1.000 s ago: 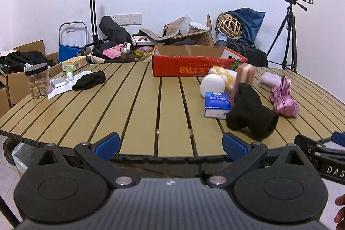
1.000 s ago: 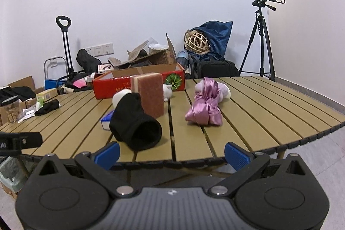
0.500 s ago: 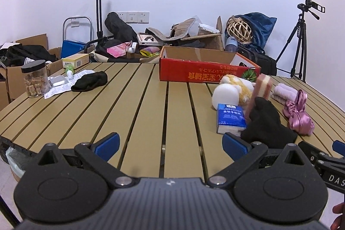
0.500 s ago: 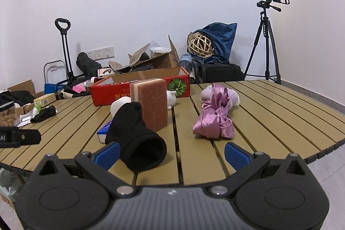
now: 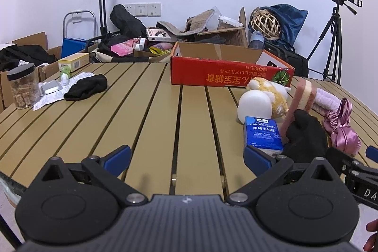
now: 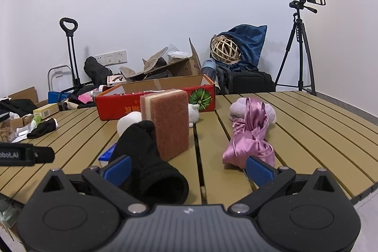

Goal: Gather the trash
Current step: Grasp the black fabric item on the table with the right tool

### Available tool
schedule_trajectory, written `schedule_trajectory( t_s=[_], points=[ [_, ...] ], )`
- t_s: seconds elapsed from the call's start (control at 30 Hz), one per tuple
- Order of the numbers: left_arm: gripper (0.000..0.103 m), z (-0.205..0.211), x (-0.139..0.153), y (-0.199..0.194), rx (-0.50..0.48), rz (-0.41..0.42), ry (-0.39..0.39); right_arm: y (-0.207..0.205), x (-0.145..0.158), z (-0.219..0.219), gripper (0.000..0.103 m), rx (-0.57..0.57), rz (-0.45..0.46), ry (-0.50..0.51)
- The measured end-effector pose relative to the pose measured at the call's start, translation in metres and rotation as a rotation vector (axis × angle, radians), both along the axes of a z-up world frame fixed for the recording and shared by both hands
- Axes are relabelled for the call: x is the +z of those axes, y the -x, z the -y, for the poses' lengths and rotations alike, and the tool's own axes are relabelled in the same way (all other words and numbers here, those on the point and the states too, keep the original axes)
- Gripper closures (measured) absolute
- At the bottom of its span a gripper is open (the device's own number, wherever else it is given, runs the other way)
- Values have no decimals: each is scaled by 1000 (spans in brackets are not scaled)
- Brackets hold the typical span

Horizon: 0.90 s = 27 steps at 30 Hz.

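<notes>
My left gripper is open and empty over the near edge of the slatted table. A blue tissue pack lies by its right finger. My right gripper is open and empty, with a black sock just ahead of its left finger and a pink satin cloth by its right finger. A brown sponge stands upright behind the sock. A red cardboard box sits at the back of the table.
A second black sock, paper, a small bottle and a jar of snacks lie at the table's left. A white round object and plush toy sit near the box. Clutter, a trolley and a tripod stand behind.
Both grippers have moved forward over the table, so the sock, sponge, tissue pack and pink cloth appear closer. Both stayed open.
</notes>
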State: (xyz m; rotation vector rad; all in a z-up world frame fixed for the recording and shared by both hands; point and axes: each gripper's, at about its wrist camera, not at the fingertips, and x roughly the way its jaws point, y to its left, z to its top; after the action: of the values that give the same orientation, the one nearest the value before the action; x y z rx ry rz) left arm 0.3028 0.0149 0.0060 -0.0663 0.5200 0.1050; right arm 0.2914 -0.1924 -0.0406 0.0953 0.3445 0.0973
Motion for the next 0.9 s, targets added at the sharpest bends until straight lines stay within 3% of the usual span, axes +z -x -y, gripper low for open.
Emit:
schedule_trajectory(
  t_s=[0.3,0.77,0.9],
  points=[
    [0,4,0,-22,-8,0,-9,-27,7,-12,0,17,18,-1],
    [0,-4,-4,-25,0,-24,-1,-52,-15,-36,0,121,-100,16],
    [0,-6,-6,-26,6,-29,-9,-52,-16,-37,11,143,-107,10]
  ],
)
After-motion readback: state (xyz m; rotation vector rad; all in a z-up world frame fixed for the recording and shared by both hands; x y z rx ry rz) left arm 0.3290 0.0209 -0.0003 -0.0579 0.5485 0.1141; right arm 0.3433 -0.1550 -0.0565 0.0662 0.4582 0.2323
